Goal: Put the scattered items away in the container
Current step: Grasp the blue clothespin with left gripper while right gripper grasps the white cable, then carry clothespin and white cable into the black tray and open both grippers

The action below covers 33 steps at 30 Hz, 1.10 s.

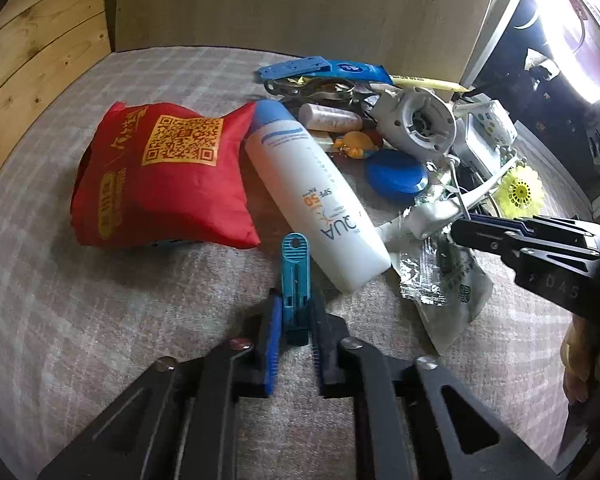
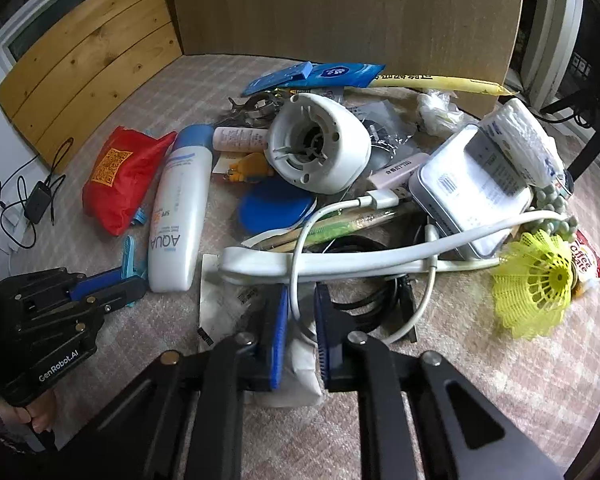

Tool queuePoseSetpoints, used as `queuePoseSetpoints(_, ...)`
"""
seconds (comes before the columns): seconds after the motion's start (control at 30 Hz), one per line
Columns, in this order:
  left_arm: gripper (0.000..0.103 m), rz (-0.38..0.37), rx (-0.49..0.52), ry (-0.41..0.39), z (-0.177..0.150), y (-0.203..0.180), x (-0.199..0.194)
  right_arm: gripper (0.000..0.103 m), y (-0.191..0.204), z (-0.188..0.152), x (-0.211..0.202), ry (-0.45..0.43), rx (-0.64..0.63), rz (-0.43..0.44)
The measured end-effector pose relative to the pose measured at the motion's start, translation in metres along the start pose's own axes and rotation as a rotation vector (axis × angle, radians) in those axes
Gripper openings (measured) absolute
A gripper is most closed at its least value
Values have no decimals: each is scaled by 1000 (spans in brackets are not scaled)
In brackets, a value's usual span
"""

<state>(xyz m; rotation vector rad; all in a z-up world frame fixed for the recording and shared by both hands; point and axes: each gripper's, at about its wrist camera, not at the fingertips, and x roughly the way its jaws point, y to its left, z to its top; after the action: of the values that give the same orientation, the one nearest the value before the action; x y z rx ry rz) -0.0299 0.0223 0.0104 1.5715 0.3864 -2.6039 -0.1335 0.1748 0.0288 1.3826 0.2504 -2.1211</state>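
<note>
Both grippers are clenched: the left gripper on a blue clip, the right gripper on a white cable tangled in the pile before the cardboard box. Lifting could drag neighbours along.

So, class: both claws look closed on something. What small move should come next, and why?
Probably lift both straight up a little. The left claw pinches the blue clip; the right claw pinches a white cable tangled among other clutter, so a slow lift shows what drags along.
</note>
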Motion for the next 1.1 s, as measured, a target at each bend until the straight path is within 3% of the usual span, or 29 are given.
queuePoseSetpoints(0.17, 11, -1, -6, -7, -2, 1, -3, 5, -5, -3, -7, -14, 37, 27)
queuePoseSetpoints(0.67, 11, -29, -3, -94, -2, -5, -53, 4, -13, -9, -70, -149, 119, 105)
queuePoseSetpoints(1.1, 11, -102, 142, -197, 18, -76, -102, 4, -55, -40, -157, -308, 236, 72)
